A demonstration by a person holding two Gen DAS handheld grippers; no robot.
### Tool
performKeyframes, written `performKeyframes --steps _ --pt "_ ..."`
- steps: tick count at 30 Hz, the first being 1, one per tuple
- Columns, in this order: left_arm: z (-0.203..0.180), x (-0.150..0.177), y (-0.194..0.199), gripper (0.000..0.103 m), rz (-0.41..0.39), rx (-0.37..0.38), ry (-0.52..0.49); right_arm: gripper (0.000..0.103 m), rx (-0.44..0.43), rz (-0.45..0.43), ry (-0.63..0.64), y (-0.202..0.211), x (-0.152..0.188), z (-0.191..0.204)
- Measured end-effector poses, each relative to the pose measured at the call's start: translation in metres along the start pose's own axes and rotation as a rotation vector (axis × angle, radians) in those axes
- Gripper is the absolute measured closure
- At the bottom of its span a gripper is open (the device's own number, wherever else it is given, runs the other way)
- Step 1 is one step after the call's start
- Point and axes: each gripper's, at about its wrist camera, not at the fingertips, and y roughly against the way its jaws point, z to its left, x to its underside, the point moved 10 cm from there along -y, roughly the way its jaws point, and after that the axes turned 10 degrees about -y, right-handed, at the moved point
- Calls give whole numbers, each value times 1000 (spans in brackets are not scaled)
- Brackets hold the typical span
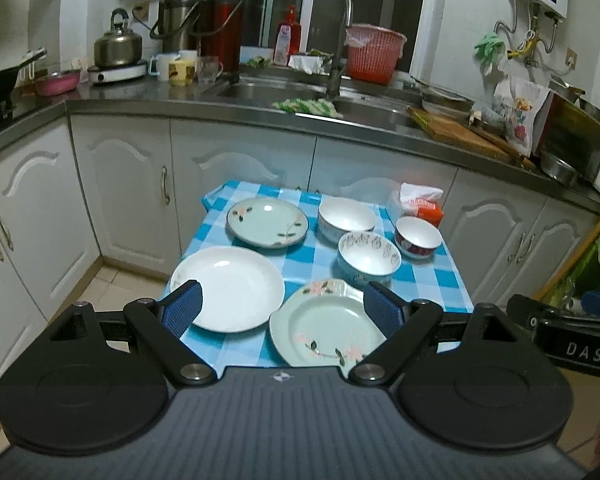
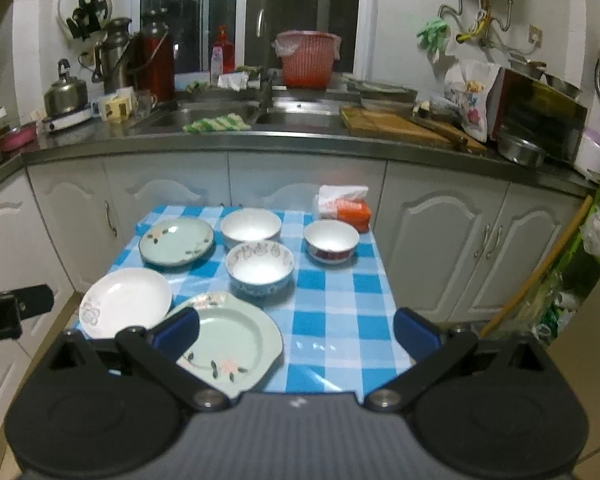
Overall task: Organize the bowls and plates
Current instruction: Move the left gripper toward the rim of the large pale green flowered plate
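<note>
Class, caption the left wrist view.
Open left gripper hovers over three plates and three bowls on a checked tablecloth.

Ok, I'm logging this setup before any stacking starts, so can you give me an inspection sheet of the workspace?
Surface: small table under a blue-and-white checked cloth.
Job's things: three plates, a white plate and two green floral plates; three bowls, a white bowl, a patterned bowl, a red-banded bowl. All separate, none stacked.
Clutter: tissue pack at the far right corner.
Grippers: left gripper and right gripper both open, empty, above the near edge.
Cables: nothing seen.
Surroundings: counter with sink, kettle, red basket, cutting board.
</note>
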Motion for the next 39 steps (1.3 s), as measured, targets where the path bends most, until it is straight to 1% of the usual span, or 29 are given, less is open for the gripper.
performKeyframes --steps 5,8,24,39 --pt "-2 -1 0 0 -50 -7 12 0 1 -55 -20 -3 -4 1" --pt "-1 2 -2 0 -46 -11 15 0 4 -77 -22 -5 -3 1" --pt "0 16 -6 0 0 -6 17 1 -2 -2 8 -17 28 2" --pt "1 25 -9 0 13 -9 24 0 1 20 41 -16 36 5"
